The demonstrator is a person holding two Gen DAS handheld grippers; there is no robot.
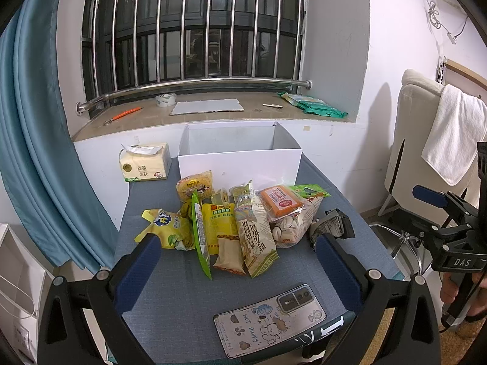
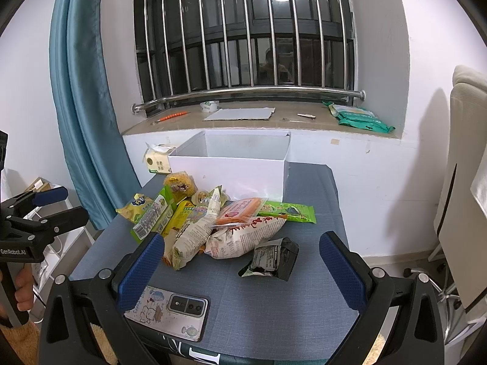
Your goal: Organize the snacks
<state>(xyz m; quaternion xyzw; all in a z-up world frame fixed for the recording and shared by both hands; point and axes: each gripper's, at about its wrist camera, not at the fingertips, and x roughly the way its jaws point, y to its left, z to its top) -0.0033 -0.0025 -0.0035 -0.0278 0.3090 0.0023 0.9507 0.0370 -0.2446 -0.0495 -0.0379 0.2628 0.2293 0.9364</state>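
Both tools idle: left tool spread wide with nothing in it, right tool likewise gaping and empty, each hovering over the near edge of the surface.

Snacks sit in one loose heap mid-surface, overlapping. White box stands open just behind the heap, looks empty. Black packet lies apart from the heap on the right, nearest the right tool. Phone lies on the near edge, under the tools; tissue pack left of the box.

Judgement: nothing moved yet, first pick pending. Suggest:
- right tool takes the black packet first; it's isolated, no neighbours to drag
- pinch bags across the thin sealed edge, not the puffy middle, they'll slip
- work heap from the top and outer edges
- stay clear of the phone on approach
- lift over the box's front wall, release low inside
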